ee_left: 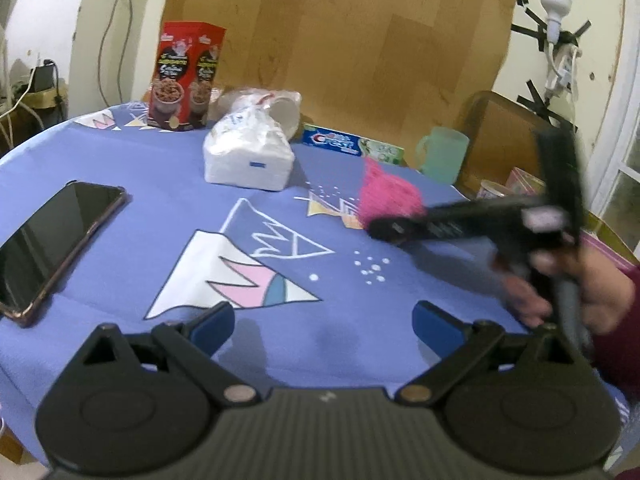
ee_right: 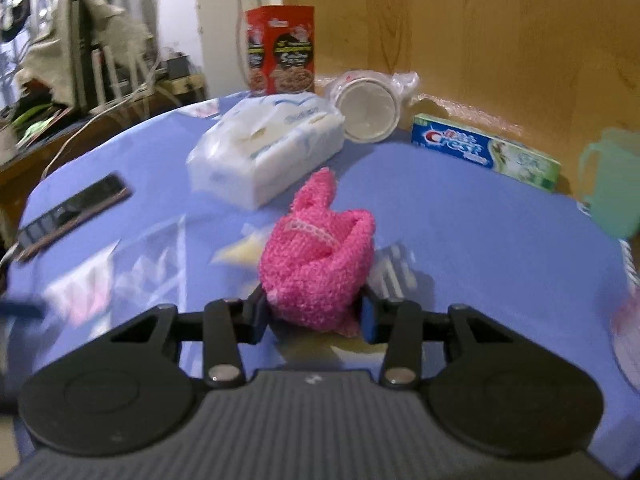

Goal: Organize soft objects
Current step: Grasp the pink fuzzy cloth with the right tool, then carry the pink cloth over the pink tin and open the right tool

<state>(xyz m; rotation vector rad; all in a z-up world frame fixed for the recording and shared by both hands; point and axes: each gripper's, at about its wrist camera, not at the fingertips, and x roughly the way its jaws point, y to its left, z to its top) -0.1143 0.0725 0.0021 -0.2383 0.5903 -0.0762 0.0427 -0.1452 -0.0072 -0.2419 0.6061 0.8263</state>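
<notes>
Pink and fuzzy, the knitted cloth [ee_right: 318, 258] sits mid-table between the right gripper's [ee_right: 314, 316] pads, which press its near end, so its sorting has only begun. At eleven o'clock the tissue pack [ee_right: 266, 152] lies untouched. The left gripper [ee_left: 324, 322] hovers wide apart, empty.

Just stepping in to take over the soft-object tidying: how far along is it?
Nothing looks sorted yet. In hand: the right gripper is closed on the pink knitted cloth, low over the blue tablecloth. The left gripper is open and empty. Left: the tissue pack sits among the phone, toothpaste box and green cup.
</notes>
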